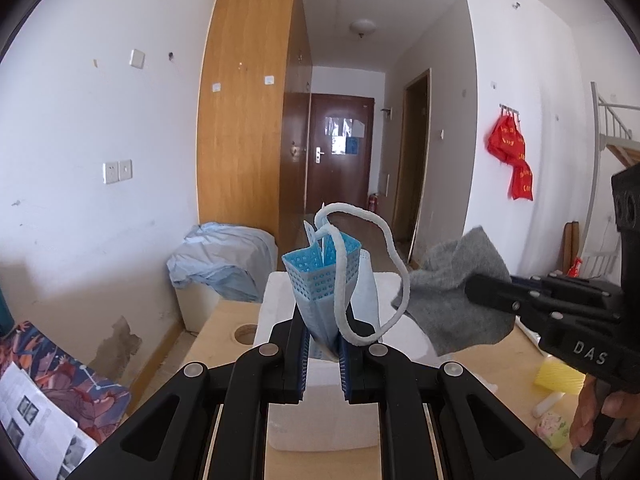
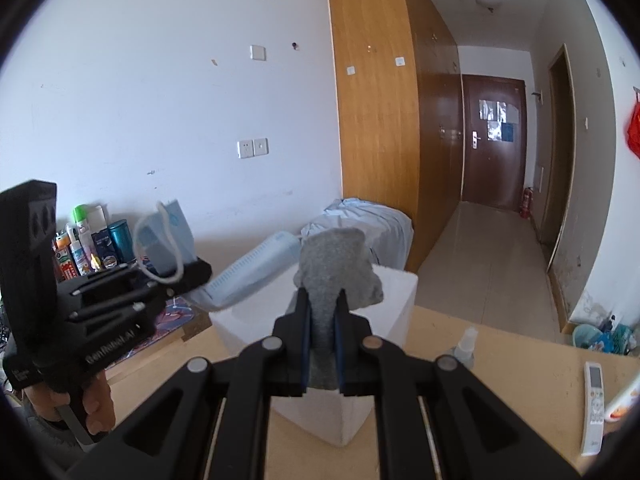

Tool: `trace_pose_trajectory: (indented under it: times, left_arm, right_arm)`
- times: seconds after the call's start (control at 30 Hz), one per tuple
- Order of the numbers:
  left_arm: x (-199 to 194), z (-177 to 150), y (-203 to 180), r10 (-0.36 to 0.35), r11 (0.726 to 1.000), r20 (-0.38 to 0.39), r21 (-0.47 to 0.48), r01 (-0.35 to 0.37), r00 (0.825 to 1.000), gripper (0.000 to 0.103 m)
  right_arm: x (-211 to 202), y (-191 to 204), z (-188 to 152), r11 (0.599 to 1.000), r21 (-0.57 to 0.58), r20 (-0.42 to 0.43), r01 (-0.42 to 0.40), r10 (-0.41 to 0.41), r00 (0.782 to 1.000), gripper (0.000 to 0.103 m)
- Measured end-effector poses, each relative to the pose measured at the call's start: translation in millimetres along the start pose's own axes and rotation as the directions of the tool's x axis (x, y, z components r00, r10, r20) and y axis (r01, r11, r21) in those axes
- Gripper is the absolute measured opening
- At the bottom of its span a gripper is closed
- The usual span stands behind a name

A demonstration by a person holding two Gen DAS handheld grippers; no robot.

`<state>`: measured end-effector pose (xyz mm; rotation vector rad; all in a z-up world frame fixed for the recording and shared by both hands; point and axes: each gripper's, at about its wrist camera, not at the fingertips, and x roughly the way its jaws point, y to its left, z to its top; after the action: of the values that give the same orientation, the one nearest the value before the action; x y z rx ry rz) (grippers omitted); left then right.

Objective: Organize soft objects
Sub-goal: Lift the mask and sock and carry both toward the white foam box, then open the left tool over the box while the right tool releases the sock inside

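Far left, off the worktop: patterned bedding and printed papers (image 1: 36, 412) on the floor side; not task items. Left hand-held gripper (image 1: 324, 354) pinching a folded pale-blue disposable face mask (image 1: 320, 280) by its lower edge, mask held upright, white elastic ear loop (image 1: 384, 248) dangling free to the right. Directly beyond and below it, a white foam box (image 1: 280, 300) on the light wooden worktop (image 1: 224, 320). Right hand-held gripper (image 2: 323, 344) pressed onto a grey felt-like cloth (image 2: 336, 268), cloth standing up limp above the box. Further right on the worktop: a small spray bottle (image 2: 464, 344), a white remote control (image 2: 593, 404); a yellow ribbed sponge (image 1: 560, 376) near the right hand. Judgement: both soft items lifted and carried over the box, deposit step in hand. Next move likely calls for lowering each into the box opening, then releasing; watch the ear loop for snagging on a finger.
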<state>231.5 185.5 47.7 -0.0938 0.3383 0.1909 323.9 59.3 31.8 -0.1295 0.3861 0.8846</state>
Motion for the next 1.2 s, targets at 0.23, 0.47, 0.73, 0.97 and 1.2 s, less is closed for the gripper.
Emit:
trace_pose_trajectory:
  times: [0.23, 0.47, 0.73, 0.97, 1.2]
  left_arm:
    - [29, 7, 6, -0.014, 1.000, -0.035, 0.005, 0.014, 0.999, 0.013]
    - [58, 10, 13, -0.030, 1.000, -0.065, 0.000, 0.030, 0.997, 0.013]
    - [82, 9, 13, -0.034, 0.999, -0.094, 0.017, 0.036, 0.995, 0.013]
    - [96, 3, 11, -0.011, 1.000, -0.122, 0.021, 0.014, 0.992, 0.017]
    - [91, 3, 17, 0.036, 0.999, -0.110, -0.004, -0.036, 0.993, 0.057]
  right_arm:
    - [19, -9, 6, 1.000, 0.004, -0.010, 0.002, -0.002, 1.000, 0.013]
    - [39, -13, 5, 1.000, 0.008, -0.037, 0.006, -0.006, 0.999, 0.013]
    - [47, -20, 4, 1.000, 0.018, -0.057, 0.025, -0.024, 0.998, 0.013]
    - [49, -24, 5, 0.999, 0.028, -0.061, 0.035, -0.033, 0.998, 0.013]
    - [49, -23, 7, 0.999, 0.026, -0.057, 0.033, -0.031, 0.998, 0.013]
